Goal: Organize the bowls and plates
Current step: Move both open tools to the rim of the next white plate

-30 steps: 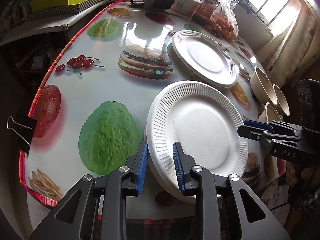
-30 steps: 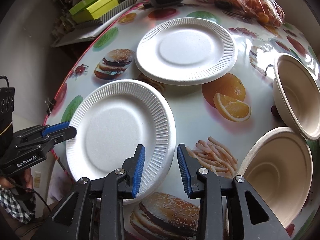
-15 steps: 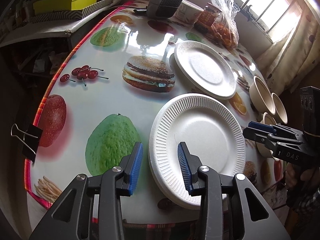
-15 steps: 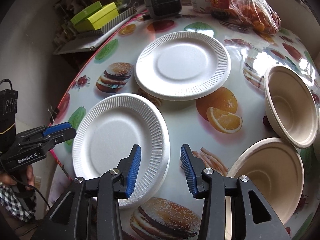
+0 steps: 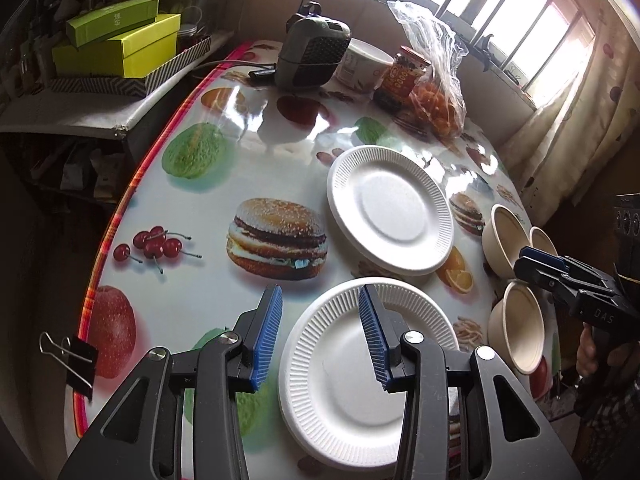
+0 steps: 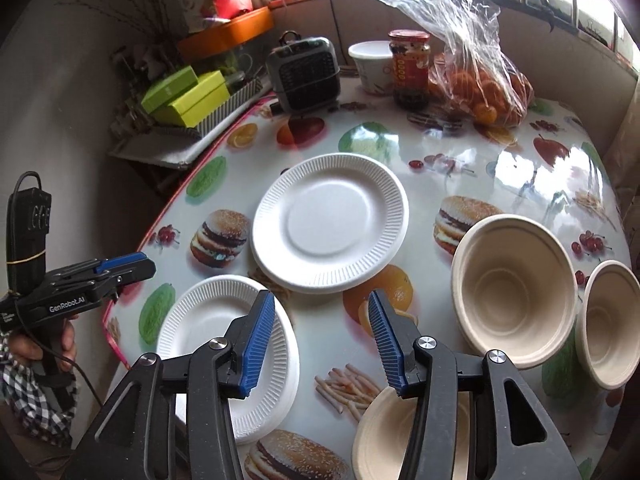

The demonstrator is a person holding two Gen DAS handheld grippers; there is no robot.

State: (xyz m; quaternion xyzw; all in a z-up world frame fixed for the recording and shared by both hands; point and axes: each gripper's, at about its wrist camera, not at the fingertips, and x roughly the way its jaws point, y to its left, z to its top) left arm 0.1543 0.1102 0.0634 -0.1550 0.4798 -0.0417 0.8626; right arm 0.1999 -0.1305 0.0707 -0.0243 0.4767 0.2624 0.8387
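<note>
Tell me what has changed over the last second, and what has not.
The left gripper let go of the near plate stack: a second ago its jaws straddled the rim, now they stand wide open and drawn back above it. The right gripper also pulled back and opened wider, holding nothing. The far plate and the three bowls stayed where they were.

This is a lived-in home dining corner. A round counter wears a glossy cloth printed with burgers, fruit and fries. At its far edge stand a small heater, a jar, a white tub and a plastic bag of oranges. Barred windows with a patterned curtain run behind, and green boxes sit on a cluttered side shelf.
</note>
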